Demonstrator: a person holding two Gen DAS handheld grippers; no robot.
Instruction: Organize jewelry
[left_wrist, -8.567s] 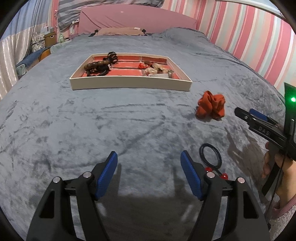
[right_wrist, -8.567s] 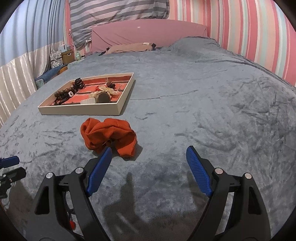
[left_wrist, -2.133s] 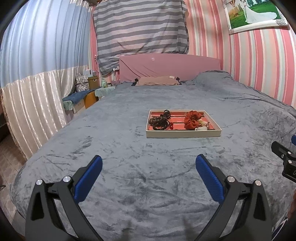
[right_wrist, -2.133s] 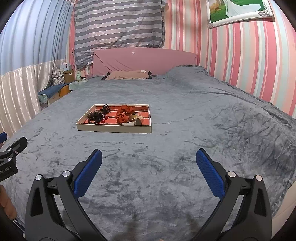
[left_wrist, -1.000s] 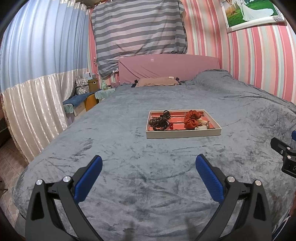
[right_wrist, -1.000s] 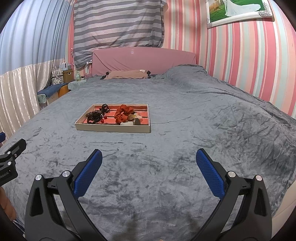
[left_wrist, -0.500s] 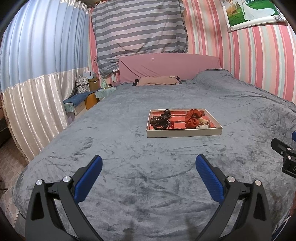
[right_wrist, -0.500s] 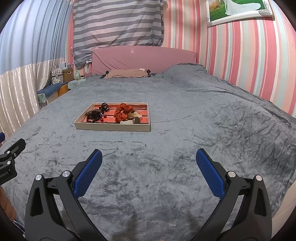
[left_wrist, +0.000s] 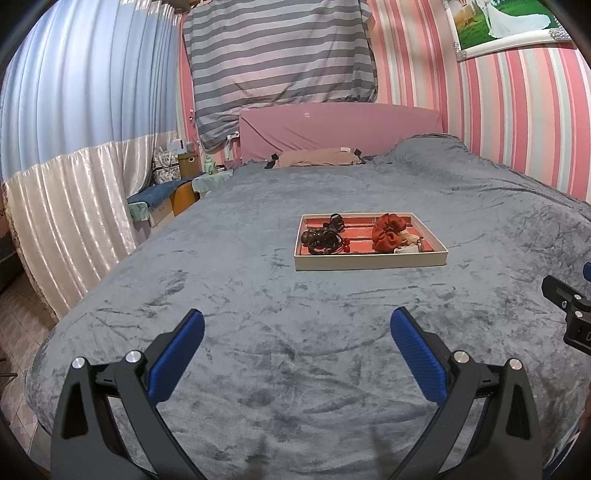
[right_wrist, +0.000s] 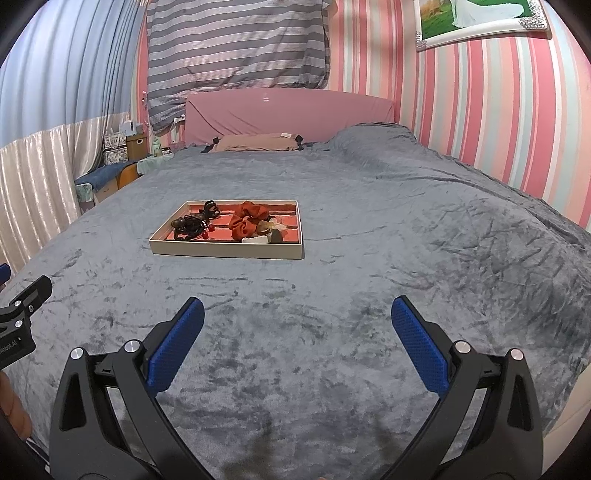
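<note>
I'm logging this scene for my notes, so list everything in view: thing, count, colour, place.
tray: one, cream walls with red lining, on the bed, mid-left in the right wrist view
scrunchie: one, rust orange, inside the tray, centre
dark beaded jewelry: a cluster, brown-black, tray's left part
pale and brown pieces: several, count unclear, tray's right front
blanket: one, grey, covering the bed
headboard: one, pink, far end
striped cloth: one, grey-white, hung above the headboard
framed picture: one, white frame, striped wall
left claw: one, black with blue pads, open, empty
right claw: one, same colours, open, empty
</note>
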